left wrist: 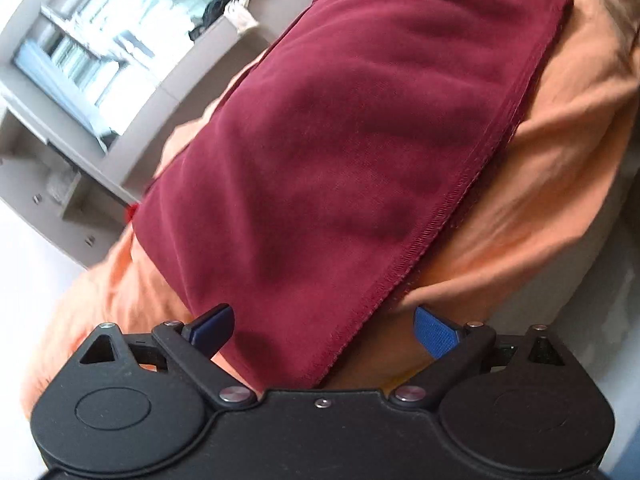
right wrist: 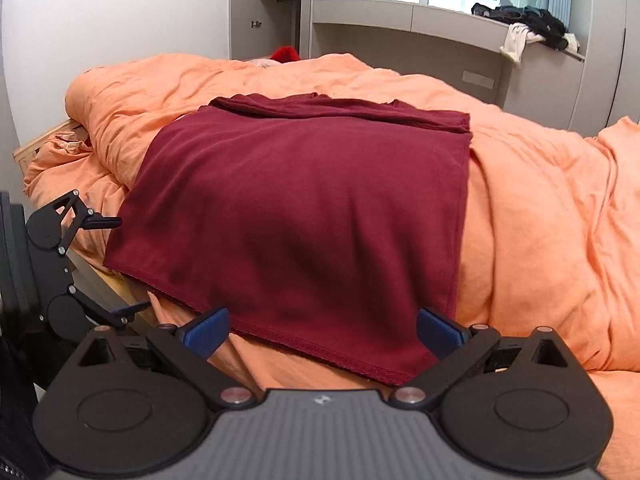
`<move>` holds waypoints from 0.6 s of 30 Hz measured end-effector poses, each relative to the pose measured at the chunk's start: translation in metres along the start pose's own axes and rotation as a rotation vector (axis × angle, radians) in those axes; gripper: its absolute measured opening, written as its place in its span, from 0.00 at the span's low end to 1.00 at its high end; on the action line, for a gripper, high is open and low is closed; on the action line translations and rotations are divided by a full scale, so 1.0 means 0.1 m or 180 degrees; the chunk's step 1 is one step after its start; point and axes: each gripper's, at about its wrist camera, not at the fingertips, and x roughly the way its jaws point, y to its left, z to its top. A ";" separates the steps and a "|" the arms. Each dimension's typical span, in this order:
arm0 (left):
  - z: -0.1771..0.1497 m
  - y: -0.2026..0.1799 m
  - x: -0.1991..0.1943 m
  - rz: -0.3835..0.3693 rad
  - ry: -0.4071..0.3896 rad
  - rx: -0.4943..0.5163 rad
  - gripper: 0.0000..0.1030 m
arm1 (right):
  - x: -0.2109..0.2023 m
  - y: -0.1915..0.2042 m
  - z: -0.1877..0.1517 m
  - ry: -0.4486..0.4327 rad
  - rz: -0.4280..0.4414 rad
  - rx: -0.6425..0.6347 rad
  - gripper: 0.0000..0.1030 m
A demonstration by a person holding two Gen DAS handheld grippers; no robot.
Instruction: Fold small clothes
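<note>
Right wrist view: a maroon cloth (right wrist: 296, 216) lies flat on the orange duvet (right wrist: 532, 208), its far edge folded over. The right gripper (right wrist: 322, 332) gapes wide above its near hem, empty. At the left, the left gripper (right wrist: 114, 264) stands wide too, gripping nothing.

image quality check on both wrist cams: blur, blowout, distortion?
Left wrist view: rolled hard, motion-smeared; window blown out, though the maroon garment hem stitching reads sharp. Right wrist view: level and sharper; fisheye bows the shelf, corners vignette dark, window glare is mild, and a soft shadow sits mid-garment on the orange duvet.
</note>
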 end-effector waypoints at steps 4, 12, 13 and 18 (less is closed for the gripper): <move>0.00 -0.01 0.09 0.0146 -0.0031 0.0059 0.94 | -0.02 -0.06 -0.01 0.0043 -0.0013 0.0072 0.99; -0.04 -0.08 0.01 0.0457 -0.0213 0.0449 0.62 | -0.02 -0.11 -0.10 0.0209 -0.0083 0.0054 0.99; -0.05 -0.13 -0.03 0.0389 -0.0197 0.0525 0.40 | -0.02 -0.12 -0.11 0.0222 -0.0067 0.0078 0.99; -0.05 -0.12 -0.08 0.0193 -0.0091 0.0603 0.07 | 0.02 -0.10 -0.12 0.0285 -0.0115 -0.0085 0.99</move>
